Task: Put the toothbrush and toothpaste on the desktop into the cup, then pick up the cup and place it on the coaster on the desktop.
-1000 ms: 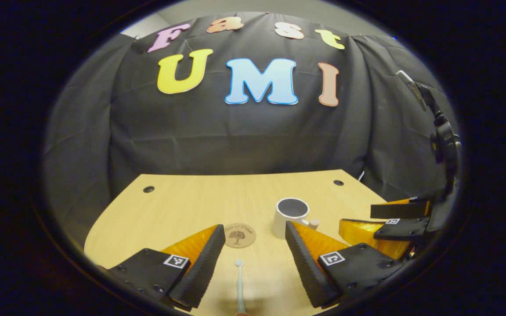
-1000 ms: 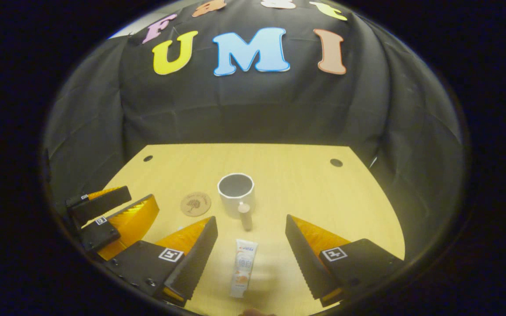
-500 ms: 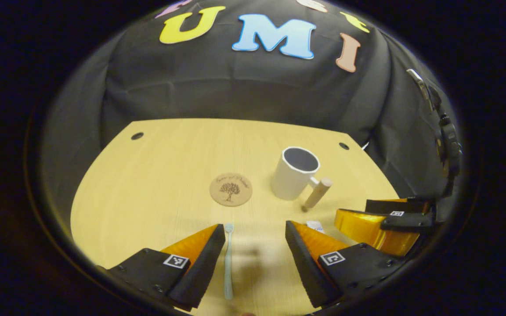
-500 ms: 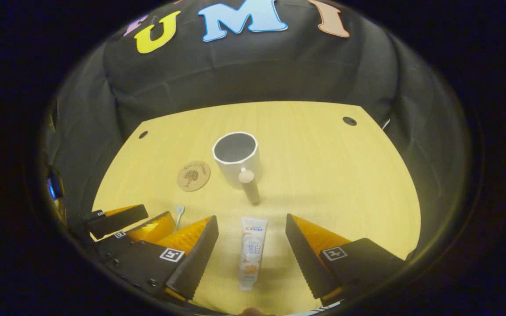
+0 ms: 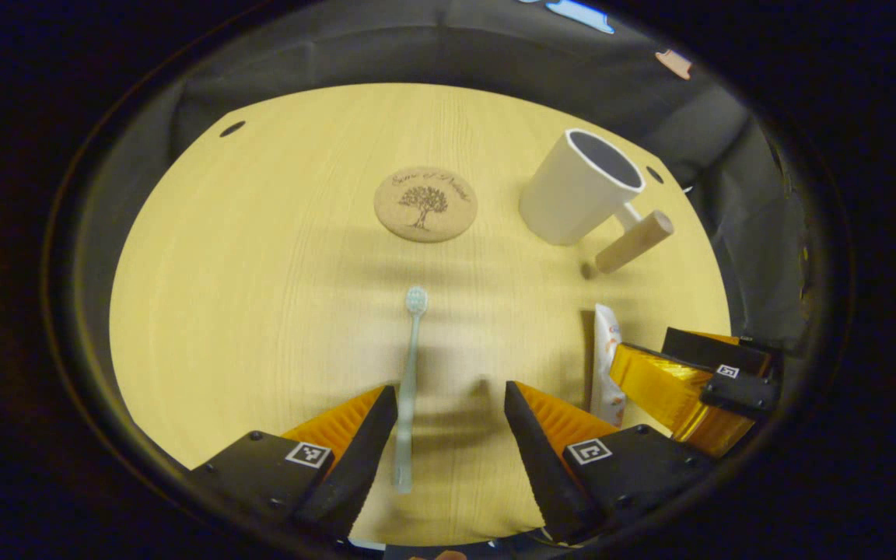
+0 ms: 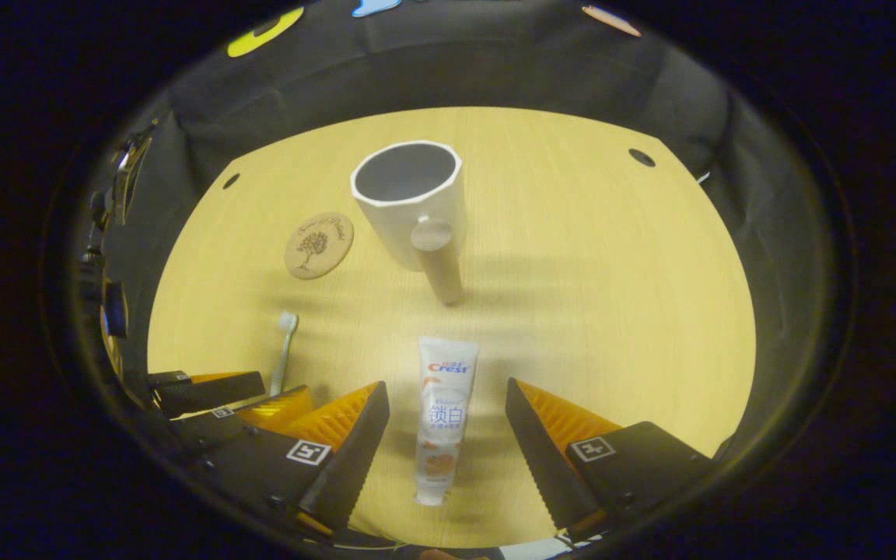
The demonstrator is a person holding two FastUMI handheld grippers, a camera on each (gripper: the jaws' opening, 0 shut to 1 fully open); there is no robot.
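Note:
A pale blue-grey toothbrush (image 5: 407, 389) lies flat on the desk, head pointing away, its handle between the spread fingers of my left gripper (image 5: 448, 424), which is open just above it. A white toothpaste tube (image 6: 442, 416) lies between the open fingers of my right gripper (image 6: 446, 424). The white cup (image 6: 411, 198) with a wooden handle (image 6: 439, 260) stands upright beyond the tube. The round cork coaster (image 5: 425, 204) sits to the cup's left. In the left gripper view the cup (image 5: 580, 187) stands at upper right and the right gripper (image 5: 689, 381) hovers by the tube (image 5: 605, 365).
The light wooden desk (image 5: 261, 257) has small cable holes near its far corners (image 5: 232, 128). Black cloth closes off the back and sides. In the right gripper view the left gripper (image 6: 222, 404) sits at lower left beside the toothbrush (image 6: 283, 350).
Both grippers have tilted down and dropped toward the desk. The toothbrush and the tube now lie further in between the open fingers, and the cup and coaster appear closer.

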